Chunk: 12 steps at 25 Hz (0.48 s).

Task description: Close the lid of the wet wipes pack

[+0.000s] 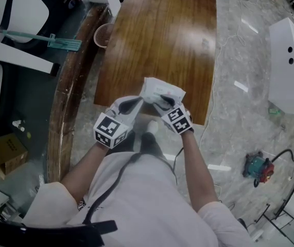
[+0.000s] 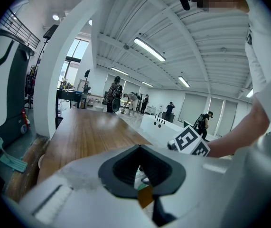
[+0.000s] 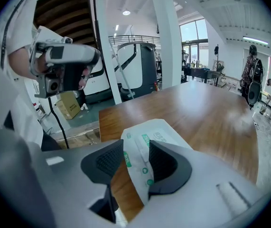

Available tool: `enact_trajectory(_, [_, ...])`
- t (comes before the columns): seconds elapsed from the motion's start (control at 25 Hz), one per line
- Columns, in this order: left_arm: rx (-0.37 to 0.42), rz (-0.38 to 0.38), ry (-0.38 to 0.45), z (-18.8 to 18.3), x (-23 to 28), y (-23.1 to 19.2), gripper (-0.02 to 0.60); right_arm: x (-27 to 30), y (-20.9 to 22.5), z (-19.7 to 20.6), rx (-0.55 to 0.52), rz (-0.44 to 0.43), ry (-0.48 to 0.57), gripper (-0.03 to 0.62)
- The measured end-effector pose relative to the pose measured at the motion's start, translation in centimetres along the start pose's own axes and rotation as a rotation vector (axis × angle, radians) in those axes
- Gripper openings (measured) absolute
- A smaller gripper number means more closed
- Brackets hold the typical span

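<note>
wet wipes pack [image 1: 163,92] | end in right claw [image 3: 136,146] | long axis outward

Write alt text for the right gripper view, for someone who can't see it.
The dark fingers of the right gripper pinch a white wet wipes pack with green print, held over the near end of a wooden table.

Reaching forward with both forearms, elbows bent, wrists turned inward so the tips nearly meet. Pinching a sliver of the wet wipes pack [image 1: 163,90] in the almost closed left gripper [image 1: 136,103]; clasping its other side between the right gripper [image 1: 159,103] pads.
</note>
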<state>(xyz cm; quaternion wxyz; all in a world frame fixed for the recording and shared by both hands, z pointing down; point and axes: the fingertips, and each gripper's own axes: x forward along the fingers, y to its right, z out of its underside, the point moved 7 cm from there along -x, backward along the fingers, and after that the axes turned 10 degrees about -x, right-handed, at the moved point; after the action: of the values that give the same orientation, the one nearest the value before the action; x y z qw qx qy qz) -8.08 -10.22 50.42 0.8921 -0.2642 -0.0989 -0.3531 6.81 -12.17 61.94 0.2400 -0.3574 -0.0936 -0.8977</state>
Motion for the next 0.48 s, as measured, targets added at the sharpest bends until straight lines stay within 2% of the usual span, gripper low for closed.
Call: enact_trajectory(0.48, [0.0, -0.002, -0.001, 0.3, -1.3, 0.0, 0.002, 0.2, -0.4, 0.0, 0.014, 0.028, -0.043, 0.19])
